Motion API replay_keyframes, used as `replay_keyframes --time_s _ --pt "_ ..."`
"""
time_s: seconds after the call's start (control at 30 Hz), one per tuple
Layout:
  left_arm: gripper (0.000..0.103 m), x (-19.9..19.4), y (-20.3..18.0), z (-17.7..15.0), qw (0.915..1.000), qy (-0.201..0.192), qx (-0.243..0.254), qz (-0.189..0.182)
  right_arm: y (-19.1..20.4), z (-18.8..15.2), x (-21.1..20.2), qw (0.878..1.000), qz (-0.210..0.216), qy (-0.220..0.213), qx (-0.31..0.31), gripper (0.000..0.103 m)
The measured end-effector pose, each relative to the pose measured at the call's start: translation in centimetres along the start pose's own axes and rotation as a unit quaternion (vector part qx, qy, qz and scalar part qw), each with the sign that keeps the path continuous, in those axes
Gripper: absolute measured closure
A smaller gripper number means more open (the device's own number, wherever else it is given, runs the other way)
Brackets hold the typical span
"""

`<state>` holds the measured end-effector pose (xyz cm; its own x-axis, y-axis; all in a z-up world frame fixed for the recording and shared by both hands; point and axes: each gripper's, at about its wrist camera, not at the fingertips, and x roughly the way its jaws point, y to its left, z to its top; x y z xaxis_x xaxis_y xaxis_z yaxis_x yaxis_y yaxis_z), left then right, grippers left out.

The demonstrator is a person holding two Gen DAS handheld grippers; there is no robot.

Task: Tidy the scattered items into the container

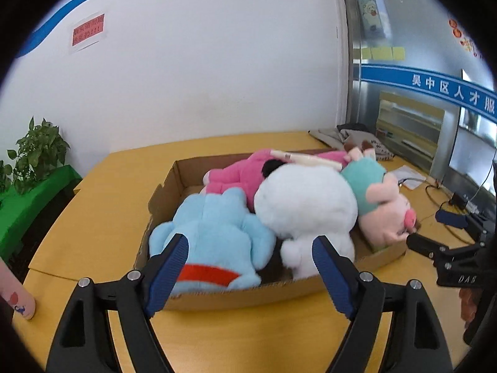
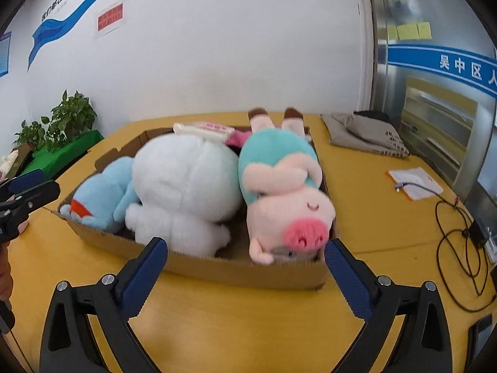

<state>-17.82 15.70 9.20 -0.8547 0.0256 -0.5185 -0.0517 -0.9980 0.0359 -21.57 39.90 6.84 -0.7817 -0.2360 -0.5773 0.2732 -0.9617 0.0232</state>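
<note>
With both the left claw (image 1: 250,250) and the right claw (image 2: 245,253) released and empty just short of the cardboard box (image 2: 236,269) on the desk (image 2: 366,211), where the plush toys (image 2: 186,183) already lie packed, the sound move is probably drawing back clear without nudging the box.

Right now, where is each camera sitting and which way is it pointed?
Left wrist: on the left gripper, angled down at the cardboard box, nearest the blue plush; its open fingers show, the right gripper at right.
Right wrist: on the right gripper, facing the box's pig plush end; open fingers show, the left gripper at left.
Shared: box, white plush, yellow table.
</note>
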Motion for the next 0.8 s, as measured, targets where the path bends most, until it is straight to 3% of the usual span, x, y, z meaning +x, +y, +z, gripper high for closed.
replay_keyframes --time_s 0.17,0.37,0.57,0.63,0.73,0.8 --pt "0.021 0.6 1.1 -2.6 0.9992 0.017 -0.035 -0.006 -0.2 -2.0 0.4 1.000 -0.008 0.009 0.008 0.000" --pt "0.021 1.1 1.9 -2.8 0.9985 0.006 -0.050 -0.018 0.0 -0.9 0.2 1.000 -0.014 -0.010 -0.008 0.000" --pt "0.021 4.8 3.3 -2.6 0.9971 -0.003 -0.071 -0.028 -0.5 -0.6 5.1 0.999 -0.031 0.008 -0.022 0.000" --pt "0.021 6.4 3.8 -3.3 0.9969 0.001 -0.076 -0.020 -1.1 -0.7 5.6 1.000 -0.018 -0.016 -0.006 0.000" --pt "0.020 7.2 3.5 -4.6 0.9976 -0.036 -0.050 0.031 -1.1 -1.0 6.6 0.999 -0.029 -0.030 -0.007 0.000" --pt "0.015 7.1 3.5 -4.7 0.9976 -0.042 -0.049 0.027 -1.0 -1.3 7.0 0.998 -0.039 -0.047 -0.006 0.000"
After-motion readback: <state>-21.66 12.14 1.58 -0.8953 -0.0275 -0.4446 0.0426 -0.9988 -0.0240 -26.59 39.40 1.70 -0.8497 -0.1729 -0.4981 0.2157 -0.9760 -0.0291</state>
